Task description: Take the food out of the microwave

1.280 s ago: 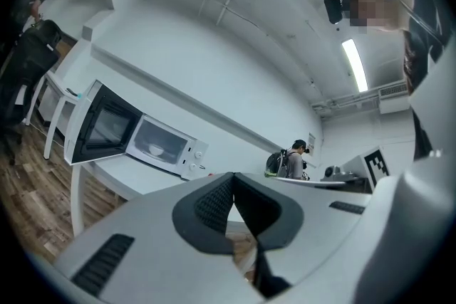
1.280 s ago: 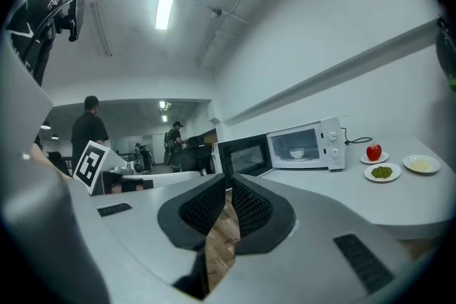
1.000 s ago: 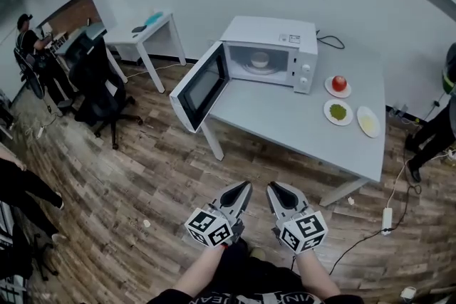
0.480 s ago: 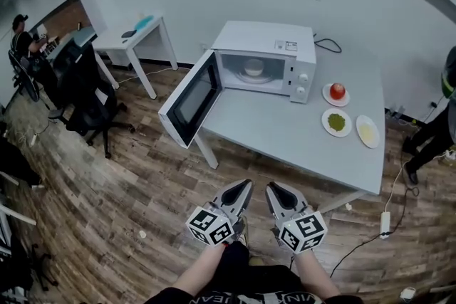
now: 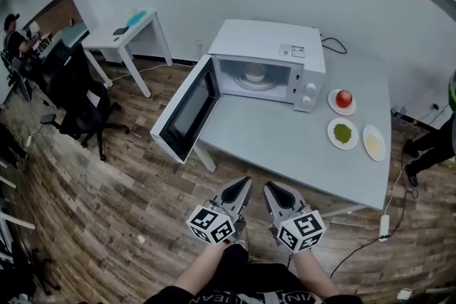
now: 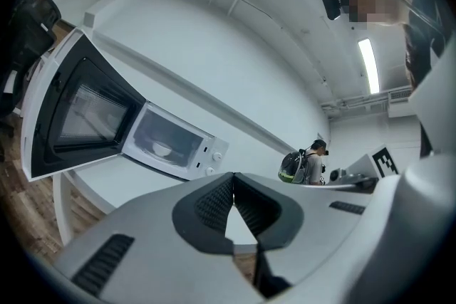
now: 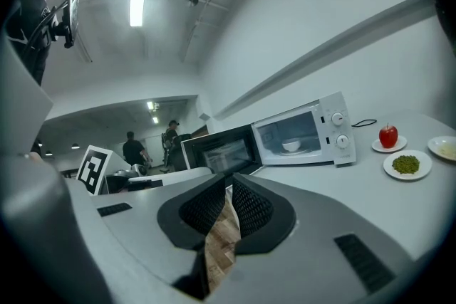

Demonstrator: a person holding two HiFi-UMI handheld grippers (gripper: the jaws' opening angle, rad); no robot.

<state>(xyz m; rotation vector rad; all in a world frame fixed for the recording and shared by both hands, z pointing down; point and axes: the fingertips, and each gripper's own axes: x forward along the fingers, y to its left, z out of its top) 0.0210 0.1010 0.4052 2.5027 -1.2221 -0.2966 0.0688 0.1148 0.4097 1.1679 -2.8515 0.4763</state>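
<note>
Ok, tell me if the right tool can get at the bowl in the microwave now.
Probably not from here: the right tool, shut, is over the floor, short of the table. The way looks free: the door stands wide open, nothing before the bowl.

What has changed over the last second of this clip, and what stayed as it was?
The person has stepped toward the table, so the microwave looks nearer and larger in the head view. Nothing was grasped or released. Unchanged: the left gripper and right gripper shut and empty, side by side; the door open; the bowl inside; the three plates beside the microwave.
</note>
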